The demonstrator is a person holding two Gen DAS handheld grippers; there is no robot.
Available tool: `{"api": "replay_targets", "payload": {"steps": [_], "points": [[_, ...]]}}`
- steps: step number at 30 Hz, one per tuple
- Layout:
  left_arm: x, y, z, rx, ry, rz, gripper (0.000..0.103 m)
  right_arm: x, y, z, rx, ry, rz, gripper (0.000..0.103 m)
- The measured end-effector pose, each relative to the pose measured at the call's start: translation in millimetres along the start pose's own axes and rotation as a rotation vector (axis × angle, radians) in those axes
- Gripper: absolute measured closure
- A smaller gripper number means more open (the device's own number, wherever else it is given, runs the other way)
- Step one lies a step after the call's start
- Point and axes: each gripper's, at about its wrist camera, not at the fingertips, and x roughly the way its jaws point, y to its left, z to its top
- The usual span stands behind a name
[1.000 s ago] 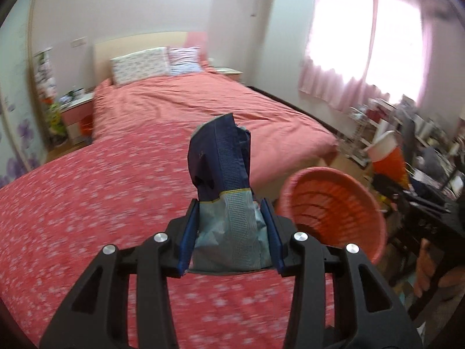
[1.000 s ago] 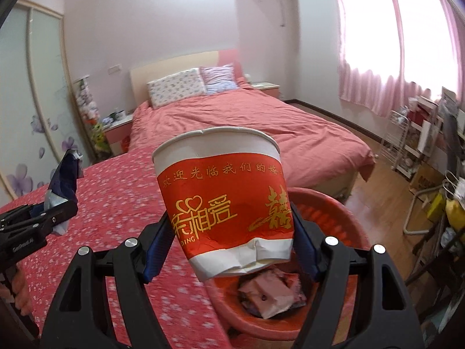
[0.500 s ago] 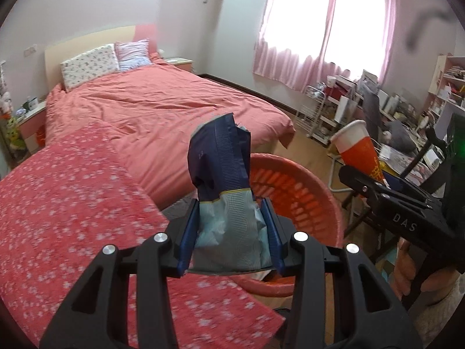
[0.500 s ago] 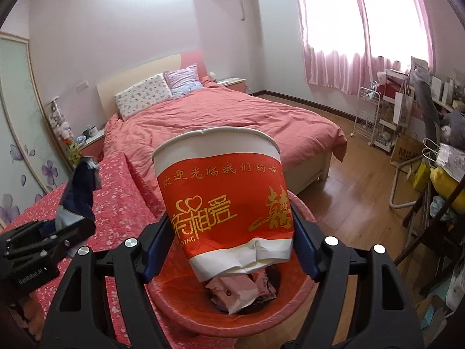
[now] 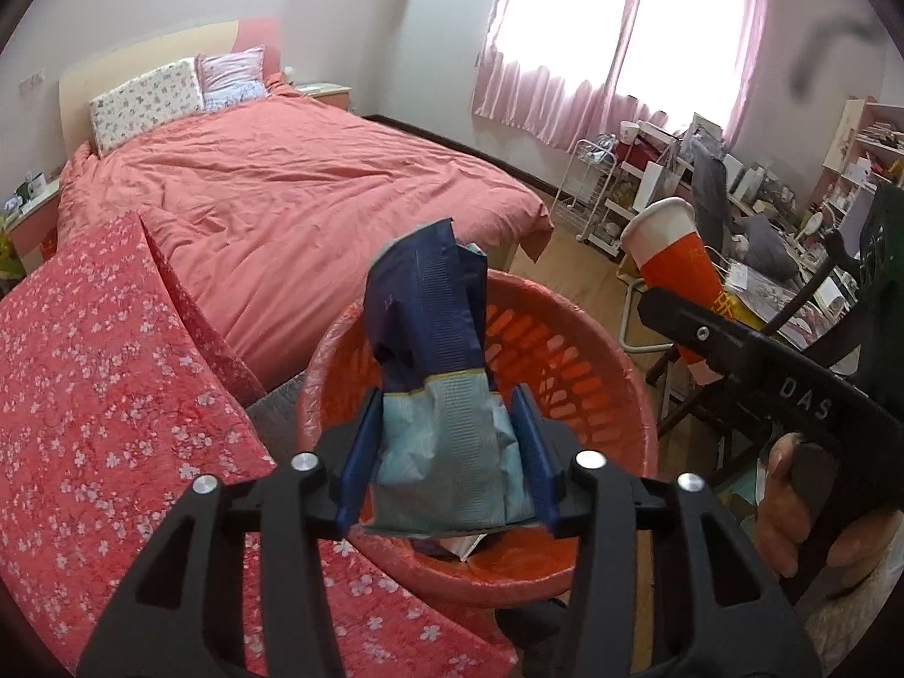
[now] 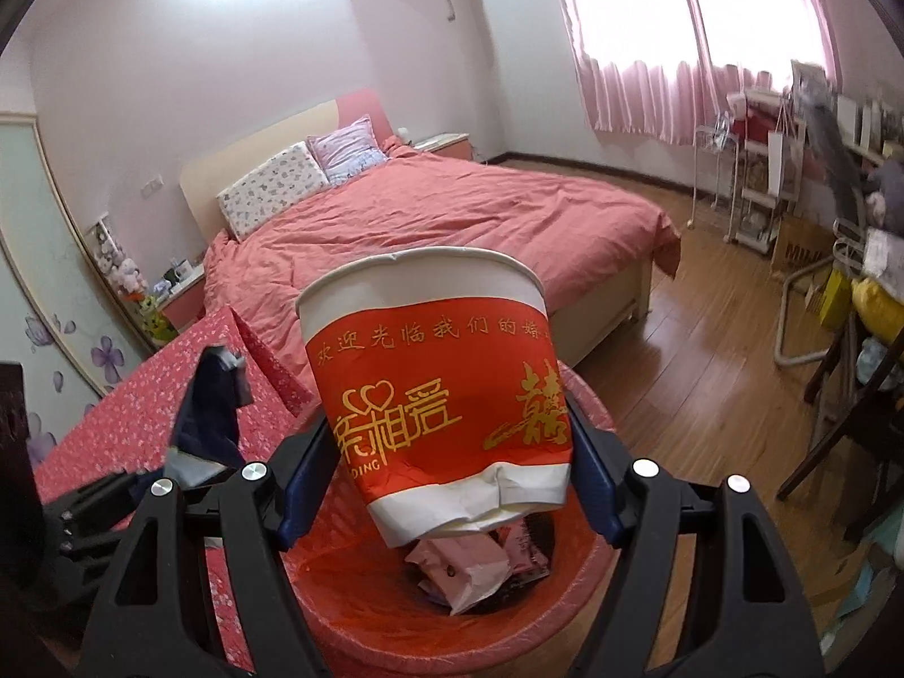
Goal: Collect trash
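In the left wrist view, a crumpled dark blue and pale wrapper point(image 5: 435, 395) is being held at the lower centre of the frame, pinched between the narrowed fingers of the left gripper point(image 5: 446, 452). Just behind and beneath it, an orange basket point(image 5: 593, 373) is being shown at centre, with some scraps lying at its bottom. The wrapper is being kept above the basket's near rim, so the drop-off step is judged to be in hand. At the right of the frame, a paper cup point(image 5: 675, 277) is being carried by the other gripper, beyond the basket's far side. A flowered red cloth point(image 5: 101, 407) is lying at lower left, touching the basket's side, and a bed point(image 5: 294, 186) is filling the upper left.

In the right wrist view, the red and white paper cup point(image 6: 435, 395) is being squeezed at the centre of the frame by the fingers of the right gripper point(image 6: 446, 474), its base dented inward. Directly below it, the basket point(image 6: 350, 610) is being shown at lower centre, with pink wrappers point(image 6: 469, 570) already inside. The blue wrapper point(image 6: 209, 412) is being held up at centre left.

The next move is judged to call for both pairs of fingers to be widened over the basket's mouth, so that each piece is being let fall inside and not onto the rim.
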Motion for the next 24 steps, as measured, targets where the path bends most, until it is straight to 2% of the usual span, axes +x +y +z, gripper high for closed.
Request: {"api": "replay_targets", "payload": {"steps": [3, 8, 11, 18, 22, 24], "points": [[10, 5, -1, -0.027, 0.027, -0.009, 0.048, 5, -6, 1, 0.026, 0.011, 0.01, 0.022], [14, 16, -5, -0.039, 0.042, 0.029, 0.047, 4, -9, -3, 0.04, 0.02, -0.002, 0.021], [5, 27, -9, -0.049, 0.03, 0.065, 0.047, -8, -4, -7, 0.015, -0.008, -0.037, 0.02], [-52, 52, -27, -0.076, -0.054, 0.172, 0.038, -52, 13, -15, -0.058, -0.117, -0.079, 0.012], [-98, 58, -42, -0.092, -0.123, 0.247, 0.029, -88, 35, -31, -0.13, -0.194, -0.097, 0.003], [-124, 59, -54, -0.109, -0.162, 0.292, 0.024, -100, 41, -39, -0.151, -0.22, -0.108, 0.002]]}}
